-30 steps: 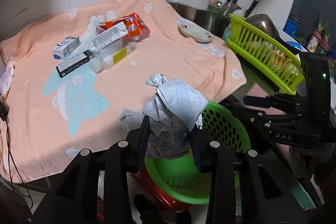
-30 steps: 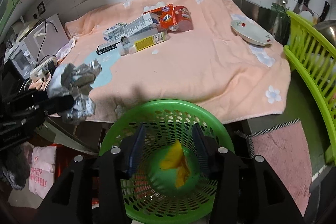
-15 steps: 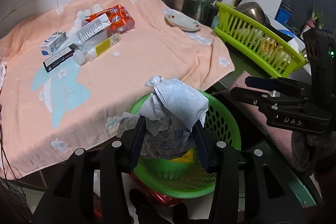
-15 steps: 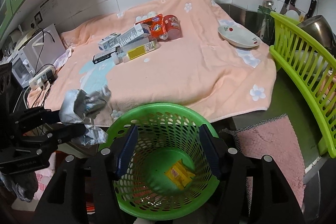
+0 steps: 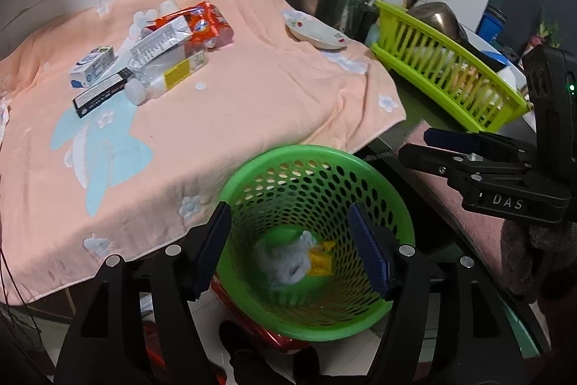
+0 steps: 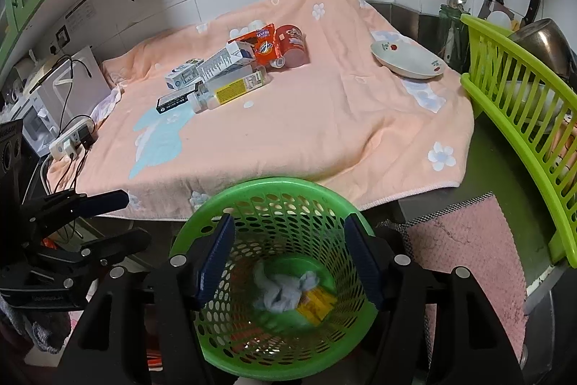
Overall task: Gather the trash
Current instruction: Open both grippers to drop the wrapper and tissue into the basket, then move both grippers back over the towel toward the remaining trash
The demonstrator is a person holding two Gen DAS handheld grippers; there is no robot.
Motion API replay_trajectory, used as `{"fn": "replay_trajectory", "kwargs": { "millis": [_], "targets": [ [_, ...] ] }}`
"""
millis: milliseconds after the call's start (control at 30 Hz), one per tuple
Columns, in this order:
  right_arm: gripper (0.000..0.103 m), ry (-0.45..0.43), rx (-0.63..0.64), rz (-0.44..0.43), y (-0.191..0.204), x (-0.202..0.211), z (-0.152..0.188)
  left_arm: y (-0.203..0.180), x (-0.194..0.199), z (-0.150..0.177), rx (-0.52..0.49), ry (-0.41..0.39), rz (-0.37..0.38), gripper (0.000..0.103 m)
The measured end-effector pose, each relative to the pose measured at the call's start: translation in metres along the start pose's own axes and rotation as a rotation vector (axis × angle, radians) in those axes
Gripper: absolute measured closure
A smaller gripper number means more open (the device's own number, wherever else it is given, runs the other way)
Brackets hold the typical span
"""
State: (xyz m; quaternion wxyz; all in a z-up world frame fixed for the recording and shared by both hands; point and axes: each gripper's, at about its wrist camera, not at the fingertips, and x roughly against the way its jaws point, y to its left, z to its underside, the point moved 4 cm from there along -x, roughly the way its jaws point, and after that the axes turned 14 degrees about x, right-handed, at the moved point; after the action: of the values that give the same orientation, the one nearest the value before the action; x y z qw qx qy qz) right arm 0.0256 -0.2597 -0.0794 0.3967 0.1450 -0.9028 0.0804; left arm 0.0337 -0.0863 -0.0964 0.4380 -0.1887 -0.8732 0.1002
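Note:
A green mesh basket (image 5: 252, 174) (image 6: 230, 197) stands below the counter's front edge. On its bottom lie a crumpled grey paper wad (image 5: 288, 264) (image 6: 279, 289) and a yellow wrapper (image 5: 321, 257) (image 6: 315, 305). My left gripper (image 5: 288, 248) hangs over the basket, its jaws opening with nothing between them. Over the same basket my right gripper (image 6: 288, 262) hovers, jaws also opening and empty. More trash sits on the peach towel (image 5: 234, 103) (image 6: 306, 118): an orange snack bag (image 5: 202, 20) (image 6: 265, 44), small cartons (image 5: 92, 65) (image 6: 184, 74) and a clear bottle (image 5: 166, 76) (image 6: 230, 89).
A white dish (image 5: 317, 33) (image 6: 407, 60) rests at the towel's right edge. A lime dish rack (image 5: 447, 78) (image 6: 523, 118) holds a steel bowl, with knives behind it. A pink mat (image 6: 465, 251) lies right of the basket. A power strip (image 6: 70, 141) and cables sit at left.
My left gripper opened and let go of the grey paper wad, which dropped into the green basket beside the yellow wrapper. The right gripper's jaws spread a little wider over the basket.

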Motion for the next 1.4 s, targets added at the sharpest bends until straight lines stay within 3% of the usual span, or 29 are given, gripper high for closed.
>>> {"fn": "replay_trajectory", "kwargs": {
  "millis": [267, 567, 900, 1400],
  "targets": [
    [0.038, 0.008, 0.012, -0.034, 0.007, -0.021, -0.028, 0.030, 0.007, -0.020, 0.074, -0.041, -0.046, 0.035],
    [0.033, 0.000, 0.042, -0.077, 0.022, -0.053, -0.082, 0.074, 0.012, -0.043, 0.148, -0.069, -0.098, 0.035],
    [0.026, -0.016, 0.173, -0.092, 0.046, -0.095, -0.157, 0.120, 0.009, -0.064, 0.200, -0.074, -0.136, 0.035],
    [0.019, 0.029, 0.328, -0.133, 0.055, -0.162, -0.230, 0.172, -0.001, -0.085, 0.252, -0.054, -0.162, 0.035]
  ]
}}
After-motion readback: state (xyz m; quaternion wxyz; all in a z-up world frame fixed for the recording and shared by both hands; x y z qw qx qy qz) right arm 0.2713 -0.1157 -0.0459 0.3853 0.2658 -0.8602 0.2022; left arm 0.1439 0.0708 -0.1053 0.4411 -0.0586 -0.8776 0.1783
